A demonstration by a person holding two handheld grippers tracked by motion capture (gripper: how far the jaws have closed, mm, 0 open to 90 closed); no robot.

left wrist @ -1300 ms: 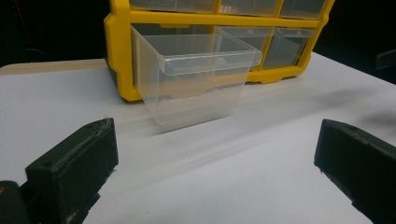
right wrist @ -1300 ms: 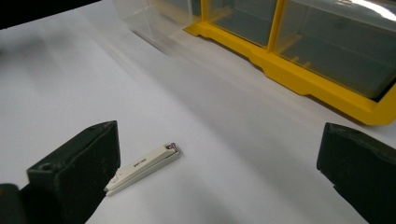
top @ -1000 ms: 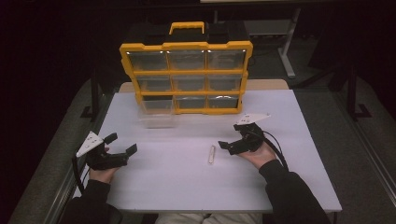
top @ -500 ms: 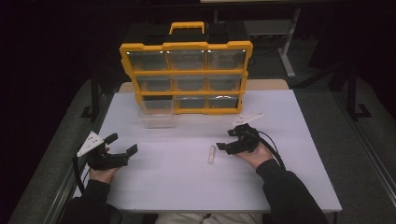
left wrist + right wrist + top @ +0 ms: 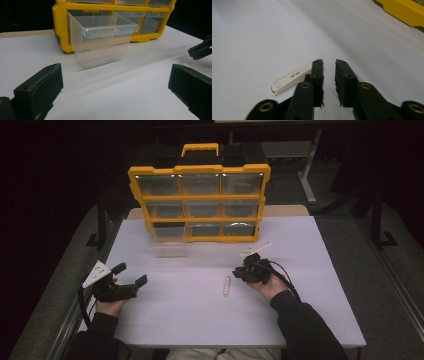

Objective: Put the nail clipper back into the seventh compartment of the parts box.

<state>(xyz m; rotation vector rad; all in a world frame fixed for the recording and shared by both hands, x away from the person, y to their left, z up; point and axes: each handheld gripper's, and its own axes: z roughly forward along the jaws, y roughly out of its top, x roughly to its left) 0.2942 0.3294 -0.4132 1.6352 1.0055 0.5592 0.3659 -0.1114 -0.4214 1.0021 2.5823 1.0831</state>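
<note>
The small white stick [image 5: 227, 285] lies flat on the white table [image 5: 310, 320], a little in front of the table's middle and just to the left of the right gripper [image 5: 243, 272] in the high view. In the right gripper view the stick [image 5: 290, 78] shows as a flat, pale, rounded bar with small dark print on its top face; one end of it runs behind the left-hand jaw, while the rest stretches away to the lower left. The right gripper [image 5: 329, 64] hangs low over the table with its jaws drawn close, a narrow slit of bare table between them, and nothing is clamped there; whether the jaw touches the stick cannot be told.

The left gripper [image 5: 131, 277] rests well apart from the stick, near the table's left edge, held by the person's left hand [image 5: 109, 306]. Its jaws stand wide apart, as the left gripper view shows, with bare table between them.

Farther back, a clear plastic bin [image 5: 101, 37] stands upright on the table, touching or just in front of the yellow organizer [image 5: 200, 195]. The organizer stands upright at the far edge, three rows of clear drawers facing the person, its handle [image 5: 200, 147] on top.
</note>
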